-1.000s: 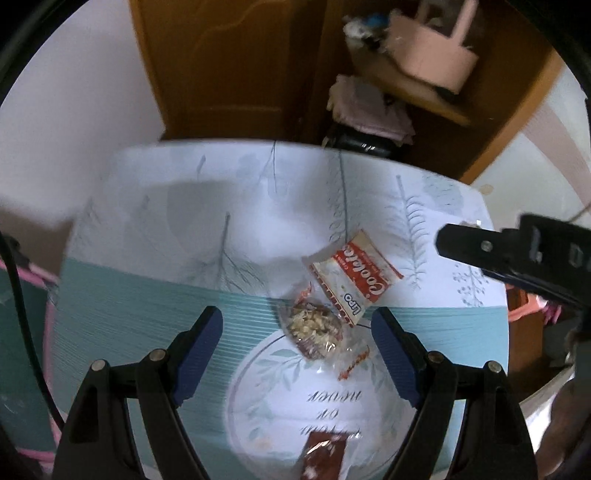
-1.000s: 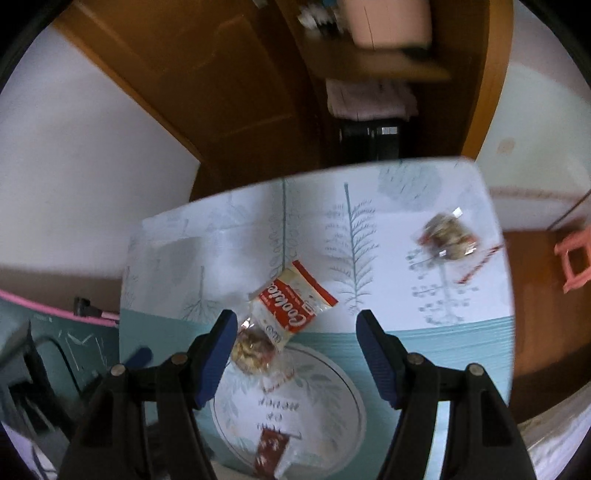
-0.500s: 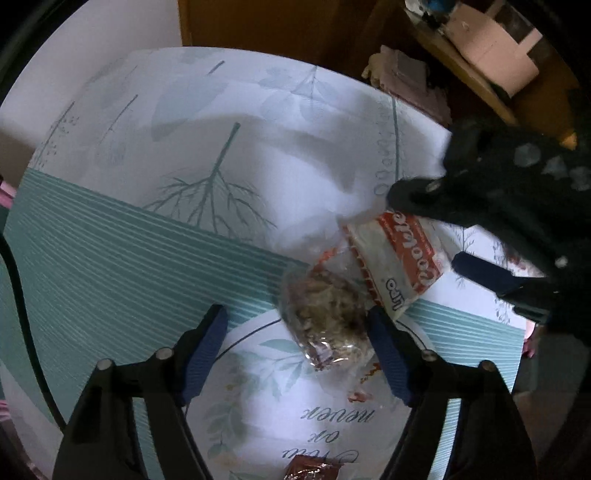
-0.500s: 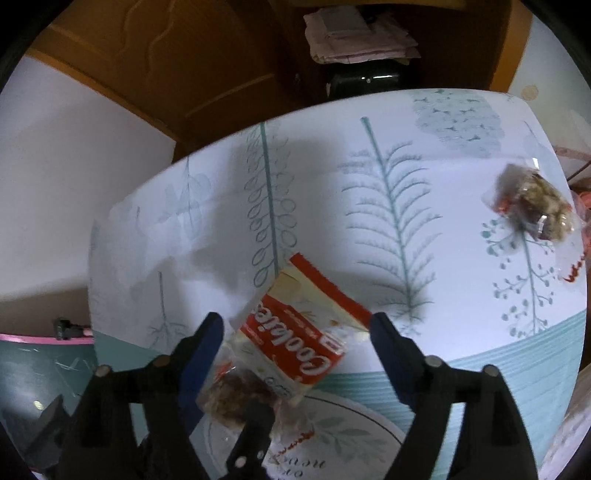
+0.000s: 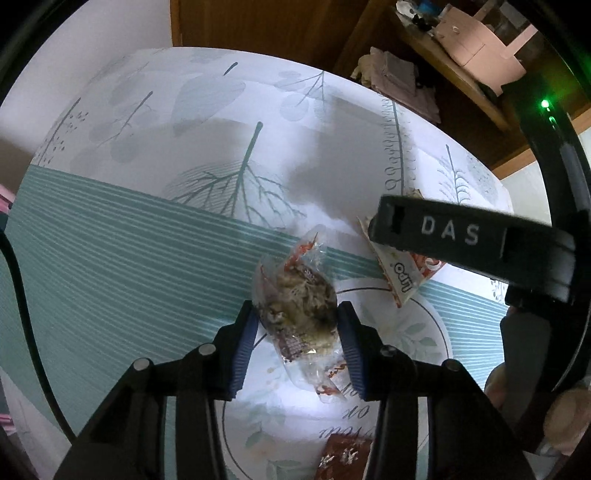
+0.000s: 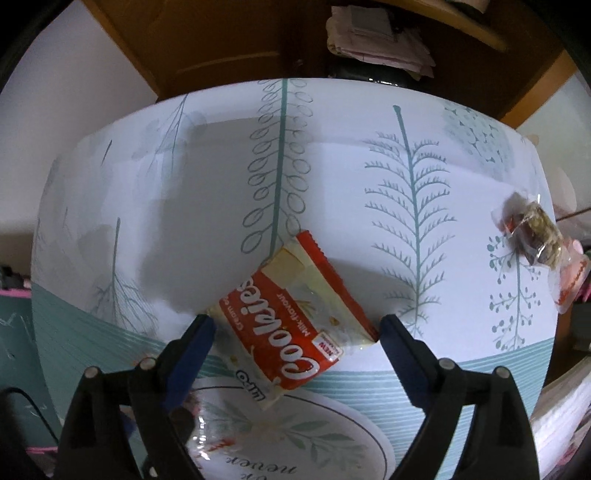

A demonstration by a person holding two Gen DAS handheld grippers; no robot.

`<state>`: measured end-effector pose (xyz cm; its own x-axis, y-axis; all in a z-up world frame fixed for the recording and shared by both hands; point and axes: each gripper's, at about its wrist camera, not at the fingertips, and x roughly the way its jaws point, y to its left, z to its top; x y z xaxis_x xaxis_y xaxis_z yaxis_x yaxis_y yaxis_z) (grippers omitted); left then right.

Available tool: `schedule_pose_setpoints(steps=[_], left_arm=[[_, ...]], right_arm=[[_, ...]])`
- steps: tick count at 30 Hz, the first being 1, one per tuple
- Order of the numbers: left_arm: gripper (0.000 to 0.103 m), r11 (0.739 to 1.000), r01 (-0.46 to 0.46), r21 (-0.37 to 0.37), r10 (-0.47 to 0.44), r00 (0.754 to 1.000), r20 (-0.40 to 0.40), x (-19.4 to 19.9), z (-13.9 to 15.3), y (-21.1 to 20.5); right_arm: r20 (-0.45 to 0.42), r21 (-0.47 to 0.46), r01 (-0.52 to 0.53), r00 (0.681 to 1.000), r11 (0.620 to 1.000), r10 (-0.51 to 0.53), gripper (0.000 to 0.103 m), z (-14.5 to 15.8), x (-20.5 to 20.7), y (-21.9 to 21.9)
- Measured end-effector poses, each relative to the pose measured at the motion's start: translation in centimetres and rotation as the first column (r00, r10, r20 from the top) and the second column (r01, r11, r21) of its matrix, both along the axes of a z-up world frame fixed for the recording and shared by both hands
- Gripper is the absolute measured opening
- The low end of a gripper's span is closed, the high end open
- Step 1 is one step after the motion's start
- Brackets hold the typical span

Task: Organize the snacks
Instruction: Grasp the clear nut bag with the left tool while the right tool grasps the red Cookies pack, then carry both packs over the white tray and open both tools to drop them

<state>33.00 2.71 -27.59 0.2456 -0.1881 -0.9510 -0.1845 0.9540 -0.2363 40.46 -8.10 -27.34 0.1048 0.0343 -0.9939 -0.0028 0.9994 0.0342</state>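
Observation:
In the left wrist view my left gripper (image 5: 297, 325) is shut on a clear bag of nut snack (image 5: 295, 310) lying on the patterned tablecloth (image 5: 147, 258). To its right a red-and-white cookie packet (image 5: 404, 277) lies partly under my other gripper's black body. In the right wrist view my right gripper (image 6: 295, 332) is open and straddles the cookie packet (image 6: 288, 325), its blue pads (image 6: 192, 350) on either side, apart from it. A second clear nut bag (image 6: 535, 240) lies near the table's right edge.
A brown snack wrapper (image 5: 345, 454) lies at the near edge of the cloth's round print. Behind the table stand a wooden door and a shelf with folded cloth (image 6: 376, 33) and a pink box (image 5: 476, 48).
Both grippers have come down close to the table. The left one has closed on the clear nut bag. The right one now straddles the cookie packet, still open.

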Motion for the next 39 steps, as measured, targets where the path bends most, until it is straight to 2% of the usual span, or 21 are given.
schedule_pose_setpoints(steps=[2, 4, 7, 10, 14, 21, 25, 31, 39], left_arm=[[0.042, 1.000, 0.000, 0.007, 0.000, 1.000, 0.000, 0.1, -0.1, 0.4], [0.042, 1.000, -0.002, 0.011, 0.002, 1.000, 0.005, 0.2, 0.1, 0.5], [0.041, 1.000, -0.006, 0.005, 0.006, 1.000, 0.017, 0.1, 0.7, 0.8], [0.041, 1.000, -0.002, 0.013, 0.001, 0.999, 0.043, -0.3, 2.0, 1.0], [0.041, 1.000, 0.010, 0.019, -0.011, 0.997, 0.077, -1.3, 4.5, 1.3], [0.041, 0.998, 0.052, 0.036, -0.057, 0.986, 0.158, -5.2, 10.7, 1.9], [0.041, 0.995, 0.085, 0.051, -0.094, 0.974, 0.208, -8.1, 14.2, 1.2], [0.041, 0.990, 0.125, 0.071, -0.140, 0.949, 0.282, -12.8, 18.8, 0.5], [0.041, 0.979, 0.173, 0.107, -0.198, 0.927, 0.317, -19.5, 21.7, -1.0]], right_arm=[[0.012, -0.011, -0.016, 1.000, 1.000, 0.016, 0.084, 0.1, -0.4, 0.3], [0.034, -0.011, -0.035, 0.999, 0.999, 0.035, 0.067, 0.6, -0.8, 0.1], [0.038, 0.011, -0.032, 0.999, 0.999, 0.031, 0.062, 1.0, -1.3, -0.4], [0.039, 0.039, 0.000, 0.999, 0.999, -0.001, 0.061, 1.3, -1.9, -1.4], [0.067, 0.100, 0.026, 0.997, 0.995, -0.032, 0.061, 3.1, -3.4, -2.8], [0.154, 0.182, -0.008, 0.988, 0.983, -0.020, 0.061, 8.9, -7.9, -4.2], [0.216, 0.225, -0.041, 0.976, 0.973, -0.009, 0.061, 12.8, -11.3, -4.4], [0.314, 0.235, -0.112, 0.949, 0.965, 0.034, 0.061, 17.8, -17.4, -4.4], [0.368, 0.262, -0.137, 0.929, 0.955, 0.032, 0.062, 20.8, -25.5, -6.0]])
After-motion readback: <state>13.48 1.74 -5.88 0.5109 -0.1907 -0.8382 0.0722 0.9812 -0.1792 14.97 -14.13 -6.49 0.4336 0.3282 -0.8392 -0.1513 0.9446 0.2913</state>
